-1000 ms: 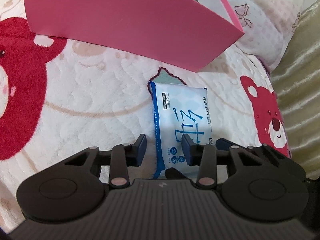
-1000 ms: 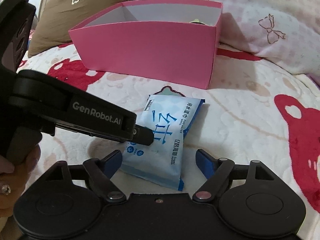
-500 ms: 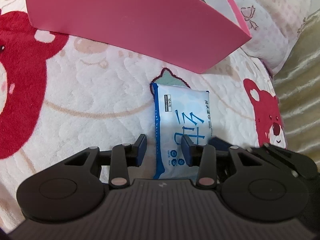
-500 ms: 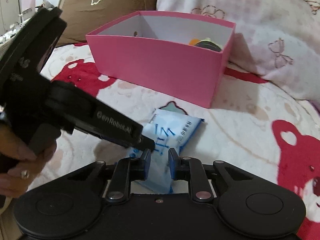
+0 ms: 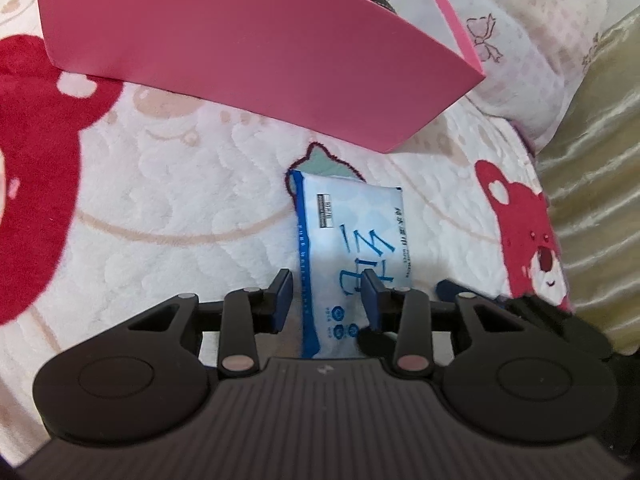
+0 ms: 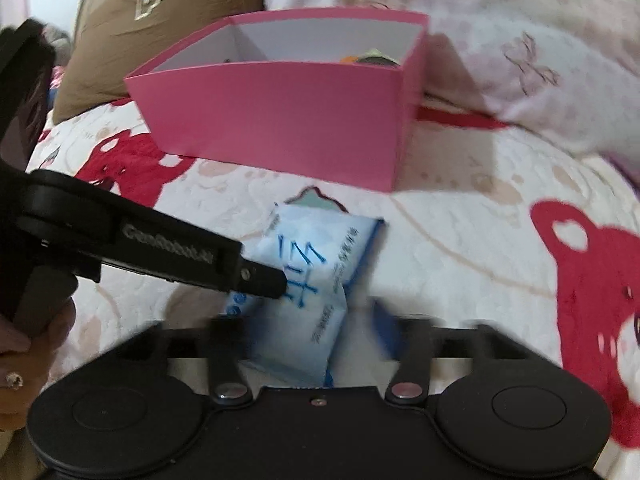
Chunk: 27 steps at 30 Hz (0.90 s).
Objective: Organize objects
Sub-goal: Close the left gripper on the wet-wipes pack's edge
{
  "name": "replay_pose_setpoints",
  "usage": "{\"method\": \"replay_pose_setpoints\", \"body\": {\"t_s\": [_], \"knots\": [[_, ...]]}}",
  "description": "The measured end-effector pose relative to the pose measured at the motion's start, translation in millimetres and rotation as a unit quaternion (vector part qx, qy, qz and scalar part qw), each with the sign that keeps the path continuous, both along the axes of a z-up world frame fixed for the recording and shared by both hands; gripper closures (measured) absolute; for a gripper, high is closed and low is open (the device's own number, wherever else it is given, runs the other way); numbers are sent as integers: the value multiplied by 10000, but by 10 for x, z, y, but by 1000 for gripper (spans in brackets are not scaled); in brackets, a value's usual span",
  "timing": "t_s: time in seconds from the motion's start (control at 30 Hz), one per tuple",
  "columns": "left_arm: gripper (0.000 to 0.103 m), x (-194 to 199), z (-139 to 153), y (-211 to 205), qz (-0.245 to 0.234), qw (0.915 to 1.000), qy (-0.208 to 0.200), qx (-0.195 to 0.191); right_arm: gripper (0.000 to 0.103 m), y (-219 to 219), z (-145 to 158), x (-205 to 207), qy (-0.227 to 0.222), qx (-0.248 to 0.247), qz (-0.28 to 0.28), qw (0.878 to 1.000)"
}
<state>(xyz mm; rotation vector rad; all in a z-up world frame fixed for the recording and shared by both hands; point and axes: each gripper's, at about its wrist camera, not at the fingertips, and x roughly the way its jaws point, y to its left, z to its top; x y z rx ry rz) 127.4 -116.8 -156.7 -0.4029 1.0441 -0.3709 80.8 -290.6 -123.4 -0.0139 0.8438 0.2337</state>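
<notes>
A light-blue wipes packet (image 5: 348, 232) (image 6: 320, 248) lies on the bear-print blanket (image 5: 160, 200), just in front of the pink box (image 5: 240, 40) (image 6: 280, 120). My left gripper (image 5: 328, 304) is closing on the packet's near left part. One pad sits at the packet's edge and the other presses on its printed face. In the right wrist view that gripper's finger (image 6: 264, 280) rests on the packet. My right gripper (image 6: 306, 332) is blurred and opening. The packet's near end stands between its fingers, and they do not touch it.
The pink box holds several small items at its far right corner (image 6: 372, 56). A brown pillow (image 6: 160, 12) lies behind it, and a pale patterned pillow (image 6: 520, 40) to its right. Olive fabric (image 5: 592, 160) borders the blanket. A hand (image 6: 24, 348) holds the left gripper.
My right gripper stood open, pinched shut on the packet's near end, then spread apart again. That end of the packet now sits creased and raised. The left gripper stayed on the packet.
</notes>
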Motion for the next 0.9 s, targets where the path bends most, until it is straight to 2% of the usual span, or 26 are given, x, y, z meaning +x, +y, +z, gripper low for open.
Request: {"method": "replay_pose_setpoints", "body": {"t_s": [0.13,0.2,0.33,0.5,0.63,0.9], "knots": [[72,-13,-7,-19,6,10000,-41,-63,26,-49,-69,4,163,556,219,9981],[73,-18,-3,-25,10,10000,-59,-56,22,11,-105,18,169,614,329,9974],[73,-15,-8,-34,42,10000,-31,-61,20,157,-156,77,126,441,257,9986],[73,-22,6,-49,0,10000,-51,4,28,272,-210,83,15,52,51,10000],[73,-51,53,-76,-24,10000,-72,63,35,249,-162,60,34,131,-67,9999],[73,-161,179,-88,-99,9995,36,294,36,285,-89,-34,66,166,80,9998]]}}
